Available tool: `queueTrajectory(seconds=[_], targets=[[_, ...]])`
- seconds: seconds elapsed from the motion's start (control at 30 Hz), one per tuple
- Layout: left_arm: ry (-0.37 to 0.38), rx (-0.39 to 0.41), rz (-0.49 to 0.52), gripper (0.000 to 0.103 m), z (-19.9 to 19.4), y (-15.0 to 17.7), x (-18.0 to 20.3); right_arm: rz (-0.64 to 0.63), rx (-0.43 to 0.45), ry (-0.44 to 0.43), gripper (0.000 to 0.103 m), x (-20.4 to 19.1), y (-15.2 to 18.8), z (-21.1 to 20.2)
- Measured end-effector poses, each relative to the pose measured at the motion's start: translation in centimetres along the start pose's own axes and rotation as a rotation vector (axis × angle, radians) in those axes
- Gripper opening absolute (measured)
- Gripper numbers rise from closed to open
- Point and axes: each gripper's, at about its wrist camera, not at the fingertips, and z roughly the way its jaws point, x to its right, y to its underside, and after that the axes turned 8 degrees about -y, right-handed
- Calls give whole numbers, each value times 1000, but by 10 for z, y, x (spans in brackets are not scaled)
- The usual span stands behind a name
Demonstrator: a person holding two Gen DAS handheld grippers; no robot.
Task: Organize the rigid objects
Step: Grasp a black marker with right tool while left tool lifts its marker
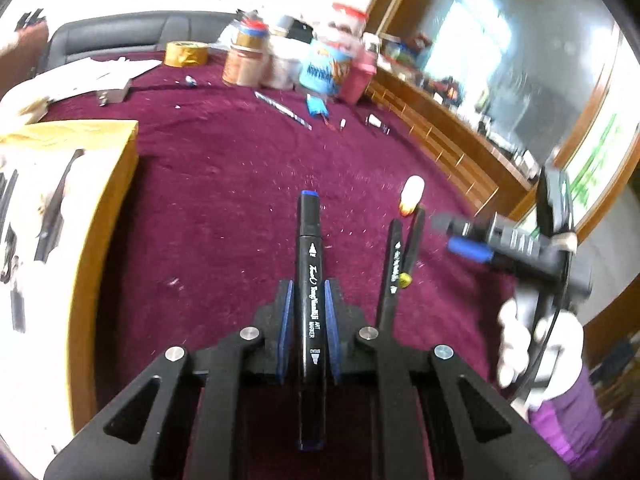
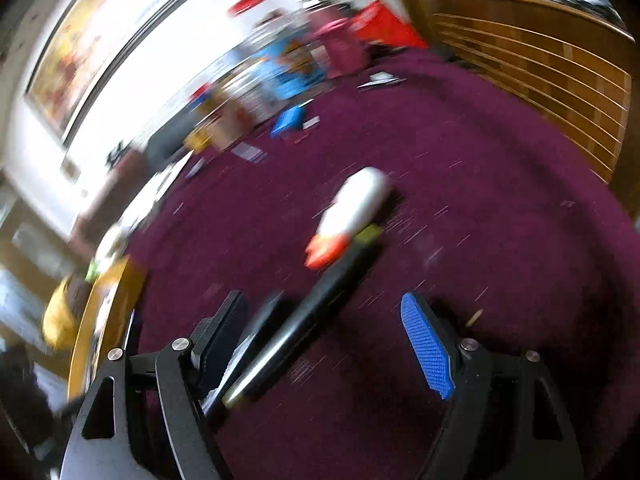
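Observation:
My left gripper (image 1: 309, 292) is shut on a black art marker (image 1: 310, 272) with a blue end, held lengthwise above the maroon cloth (image 1: 224, 184). Two more black markers (image 1: 394, 264) lie to its right, one with a yellow end, beside a white tube with an orange cap (image 1: 411, 194). My right gripper (image 1: 460, 236) hovers open at the right. In the blurred right wrist view the right gripper (image 2: 324, 332) is open over the black markers (image 2: 304, 320), which lie near its left finger, with the white tube (image 2: 352, 208) just beyond.
A yellow-rimmed box (image 1: 80, 208) with dark items stands at the left. Jars, a tape roll (image 1: 186, 53) and packets (image 1: 324, 68) crowd the far edge. Small bits and a pen (image 1: 282, 110) lie mid-cloth. A wooden cabinet (image 1: 460, 136) runs along the right.

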Motion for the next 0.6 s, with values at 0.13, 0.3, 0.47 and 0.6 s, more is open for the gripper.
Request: queueTrajectory(seconds=[0.13, 0.3, 0.47, 0.6], targets=[[58, 41, -67, 13, -20, 5, -16, -78, -104, -36, 74, -42, 29, 9], [92, 67, -102, 13, -33, 9, -31, -96, -204, -70, 69, -73, 53, 35], [100, 89, -146, 13, -44, 15, -51, -128, -188, 42, 69, -83, 39, 56], [104, 102, -194, 13, -48, 19, -68, -169, -171, 147, 68, -92, 30, 73]])
